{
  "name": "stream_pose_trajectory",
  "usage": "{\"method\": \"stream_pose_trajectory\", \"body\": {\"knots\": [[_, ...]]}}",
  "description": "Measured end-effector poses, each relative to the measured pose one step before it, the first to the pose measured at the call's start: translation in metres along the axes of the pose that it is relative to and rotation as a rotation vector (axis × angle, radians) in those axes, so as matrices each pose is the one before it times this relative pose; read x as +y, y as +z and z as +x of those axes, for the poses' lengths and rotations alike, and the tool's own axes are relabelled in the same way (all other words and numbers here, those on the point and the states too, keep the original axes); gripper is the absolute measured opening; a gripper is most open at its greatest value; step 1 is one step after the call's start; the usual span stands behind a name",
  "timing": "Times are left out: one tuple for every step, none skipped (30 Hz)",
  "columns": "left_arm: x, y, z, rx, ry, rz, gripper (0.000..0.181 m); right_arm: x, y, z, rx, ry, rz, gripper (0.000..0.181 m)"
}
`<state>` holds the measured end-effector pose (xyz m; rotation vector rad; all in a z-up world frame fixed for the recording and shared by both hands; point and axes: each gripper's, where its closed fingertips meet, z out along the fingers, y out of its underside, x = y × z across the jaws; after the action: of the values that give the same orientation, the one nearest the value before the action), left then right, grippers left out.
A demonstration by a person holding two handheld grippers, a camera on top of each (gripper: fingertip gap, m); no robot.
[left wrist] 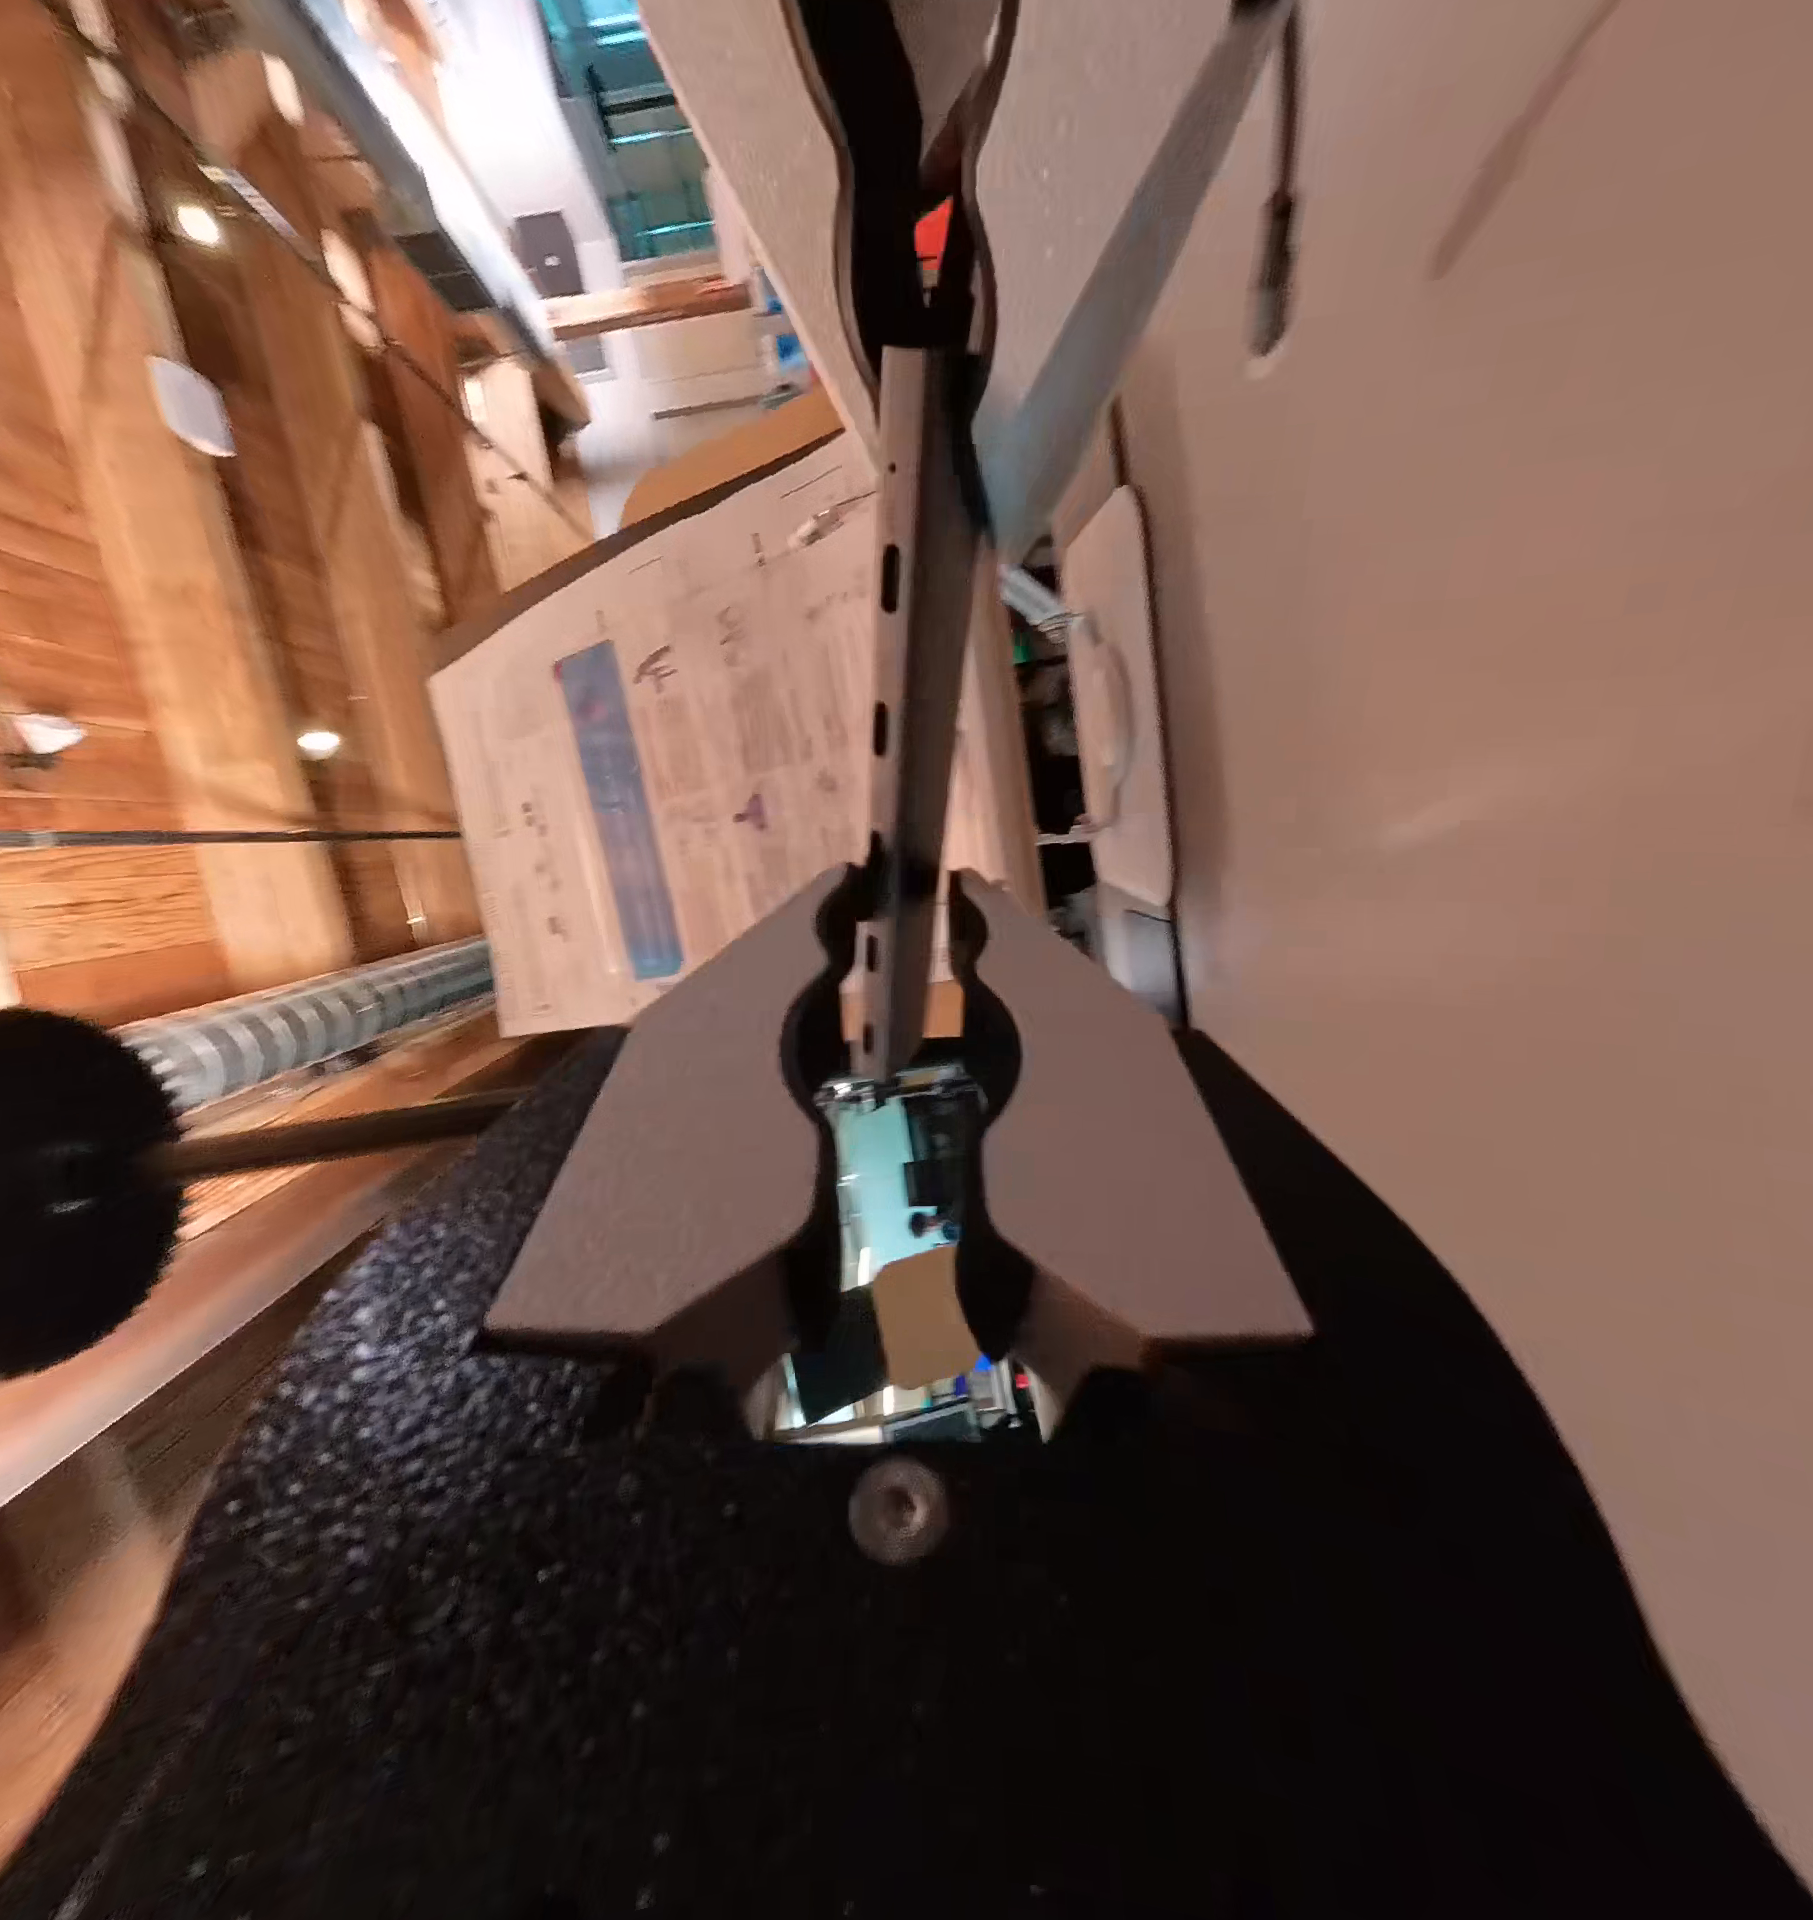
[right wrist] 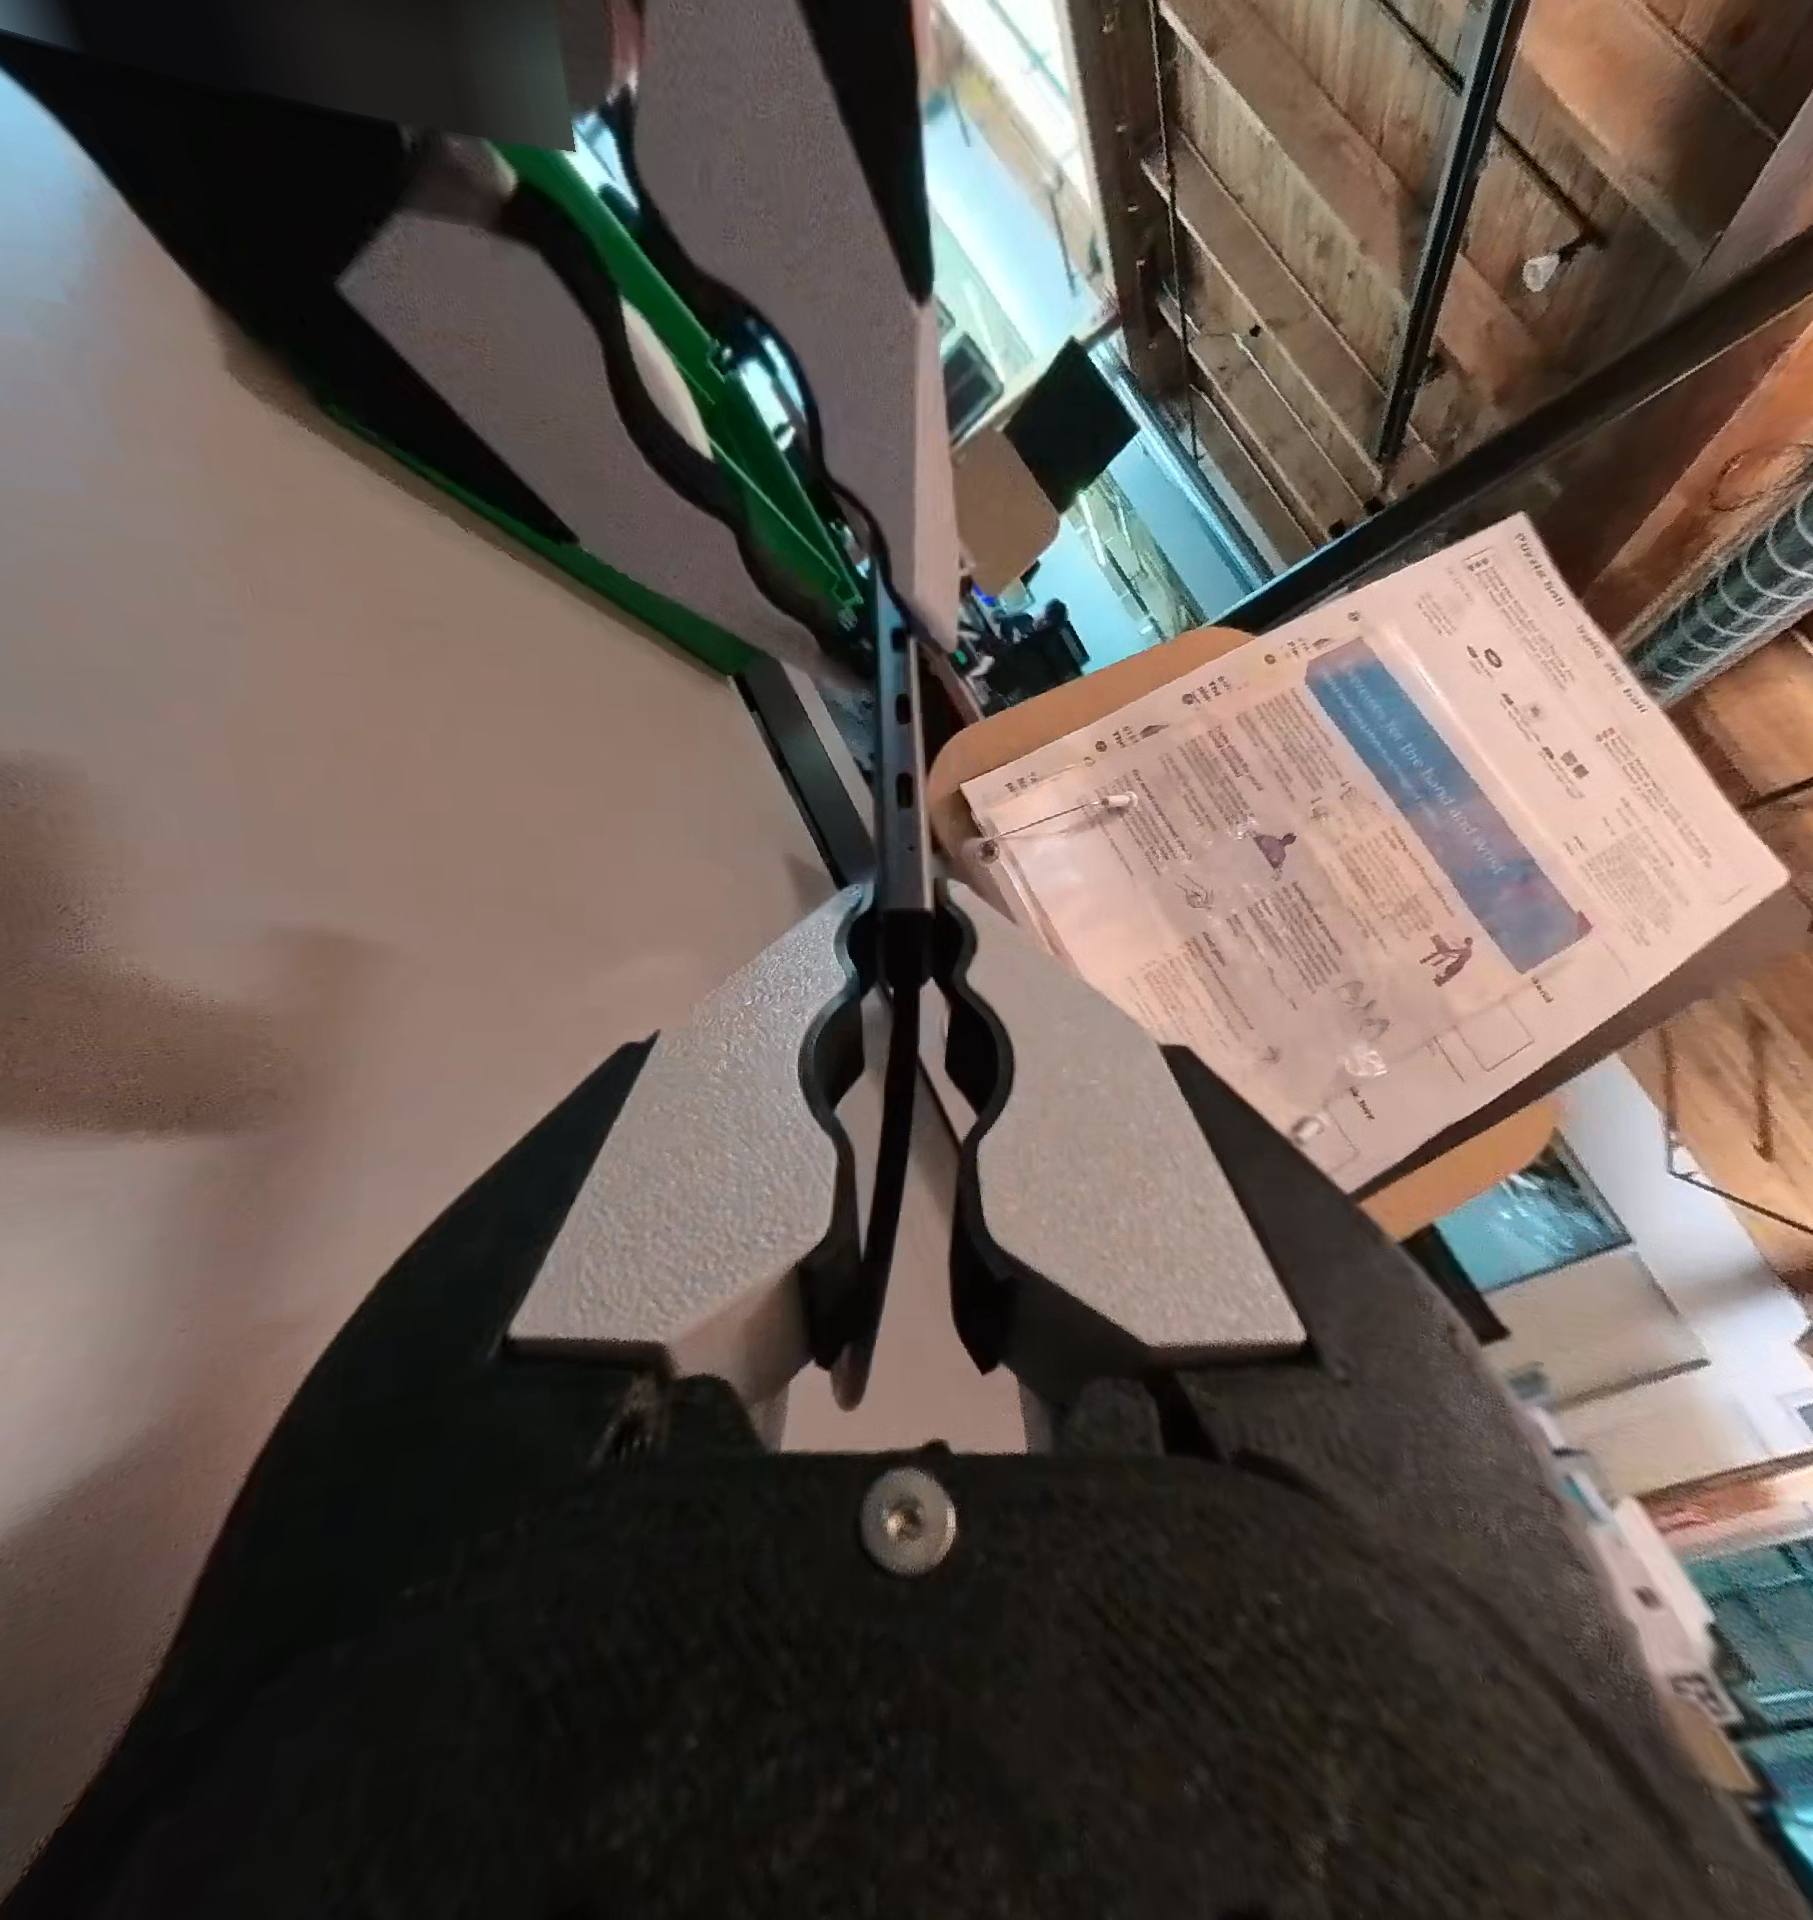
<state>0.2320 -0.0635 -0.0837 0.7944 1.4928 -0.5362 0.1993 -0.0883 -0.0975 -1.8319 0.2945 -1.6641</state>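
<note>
A slim grey hub (left wrist: 907, 644) with several slot ports along its edge is held between both grippers. My left gripper (left wrist: 907, 899) is shut on one end of it, and the hub runs on between the fingers. My right gripper (right wrist: 907, 920) is shut at the hub's (right wrist: 904, 769) other end, where a black cable (right wrist: 889, 1143) leaves it and passes back between the fingers. Each view shows the other gripper at the top, facing it: the right gripper (left wrist: 917, 239) in the left wrist view, the left gripper (right wrist: 871, 561) in the right wrist view.
A pale flat surface (left wrist: 1504, 727) (right wrist: 258, 831) lies along one side of the hub. A printed sheet on brown cardboard (left wrist: 653, 790) (right wrist: 1349, 862) stands on the other side. A green part (right wrist: 673, 416) and a black fuzzy microphone cover (left wrist: 40, 1195) are near. Wooden beams lie behind.
</note>
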Motion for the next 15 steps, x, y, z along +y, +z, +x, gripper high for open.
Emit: {"method": "stream_pose_trajectory", "body": {"knots": [[0.00039, 0.00355, -0.00064, -0.0312, 0.0041, -0.0027, 0.014, -0.00126, 0.00022, -0.00028, -0.0055, 0.0232, 0.0088, 0.007], [-0.00001, 0.00312, 0.00124, -0.0128, -0.0050, -0.0022, 0.014, 0.00023, 0.00041, -0.00057, -0.0036, 0.0123, -0.0001, 0.007], [-0.00001, 0.00280, 0.00187, -0.0048, -0.0155, -0.0061, 0.014, 0.00011, 0.00040, -0.00048, -0.0026, 0.0060, 0.0021, 0.007], [-0.00052, 0.00230, 0.00052, -0.0148, -0.0231, 0.0017, 0.013, -0.00063, 0.00005, 0.00100, 0.0025, 0.0076, 0.0070, 0.008], [-0.00083, 0.00132, -0.00128, -0.0284, -0.0162, 0.0128, 0.012, -0.00047, -0.00058, 0.00048, -0.0024, 0.0206, 0.0128, 0.009], [-0.00065, 0.00032, -0.00232, -0.0319, -0.0055, 0.0106, 0.011, -0.00105, -0.00188, 0.00058, -0.0098, 0.0450, 0.0226, 0.011], [-0.00103, -0.00030, -0.00306, -0.0299, -0.0039, 0.0046, 0.009, -0.00339, -0.00156, 0.00022, -0.0183, 0.0680, 0.0367, 0.015], [-0.00187, -0.00073, -0.00481, -0.0365, -0.0005, 0.0050, 0.008, -0.00509, -0.00277, -0.00019, -0.0288, 0.0827, 0.0478, 0.018], [-0.00156, -0.00030, -0.00487, -0.0339, 0.0044, 0.0016, 0.008, -0.00519, -0.00272, 0.00241, -0.0166, 0.1019, 0.0479, 0.025], [-0.00119, 0.00032, -0.00483, -0.0303, 0.0007, 0.0009, 0.008, -0.00254, -0.00175, 0.00636, 0.0080, 0.1089, 0.0327, 0.040], [-0.00043, 0.00099, -0.00510, -0.0303, -0.0015, -0.0042, 0.008, -0.00009, -0.00070, 0.00624, 0.0091, 0.0982, 0.0152, 0.049], [0.00089, 0.00171, -0.00412, -0.0237, 0.0035, -0.0139, 0.008, -0.00054, -0.00040, 0.00355, -0.0059, 0.0906, 0.0168, 0.056], [0.00295, 0.00282, -0.00281, -0.0164, 0.0055, -0.0263, 0.008, -0.00408, -0.00112, 0.00347, 0.0038, 0.0903, 0.0363, 0.064], [0.00403, 0.00331, -0.00136, -0.0108, 0.0049, -0.0323, 0.008, -0.00571, -0.00192, 0.00521, 0.0226, 0.0772, 0.0417, 0.065], [0.00253, 0.00287, -0.00098, -0.0104, -0.0001, -0.0214, 0.008, -0.00497, -0.00158, 0.00466, 0.0223, 0.0573, 0.0340, 0.064]]}}
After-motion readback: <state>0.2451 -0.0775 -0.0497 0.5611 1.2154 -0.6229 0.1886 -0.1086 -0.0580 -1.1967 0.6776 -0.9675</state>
